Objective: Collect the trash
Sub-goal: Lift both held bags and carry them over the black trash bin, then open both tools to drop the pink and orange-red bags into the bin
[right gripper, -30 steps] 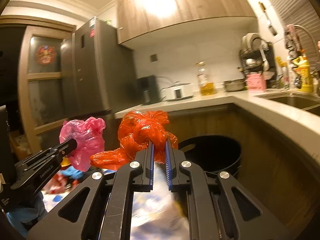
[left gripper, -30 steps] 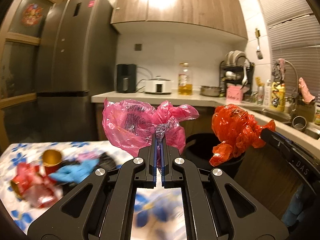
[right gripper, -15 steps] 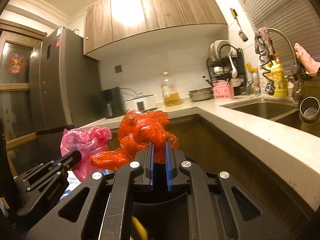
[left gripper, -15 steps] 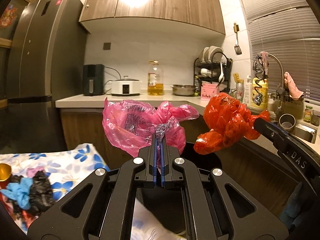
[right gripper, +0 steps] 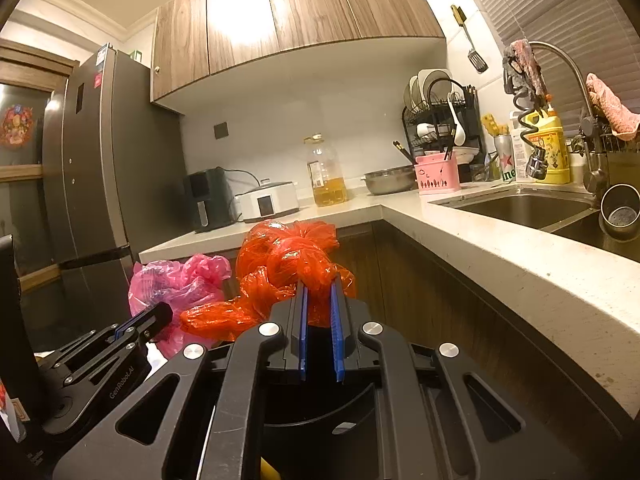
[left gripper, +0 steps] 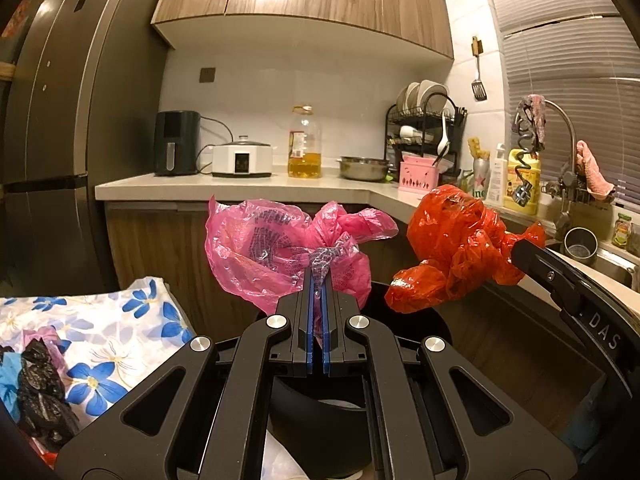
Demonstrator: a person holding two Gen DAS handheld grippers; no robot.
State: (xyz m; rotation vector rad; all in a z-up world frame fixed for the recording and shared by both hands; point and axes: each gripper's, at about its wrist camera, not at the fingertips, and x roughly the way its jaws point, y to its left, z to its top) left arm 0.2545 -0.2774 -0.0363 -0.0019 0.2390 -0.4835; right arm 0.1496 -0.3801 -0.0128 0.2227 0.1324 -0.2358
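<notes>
Left gripper (left gripper: 318, 280) pinching pink bag (left gripper: 276, 248), right gripper (right gripper: 319, 284) clamping red bag (right gripper: 288, 256); carried from far-left table (left gripper: 120, 320) over black bin (left gripper: 404, 320); ready to drop.

The right hand-held gripper (right gripper: 319, 284) pinches a red bag (right gripper: 286, 264) (crumpled) above a black bin (right gripper: 320, 420).

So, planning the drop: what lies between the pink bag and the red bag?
Nothing: in the left wrist view, pink bag and red bag hang apart over the black bin.
</notes>
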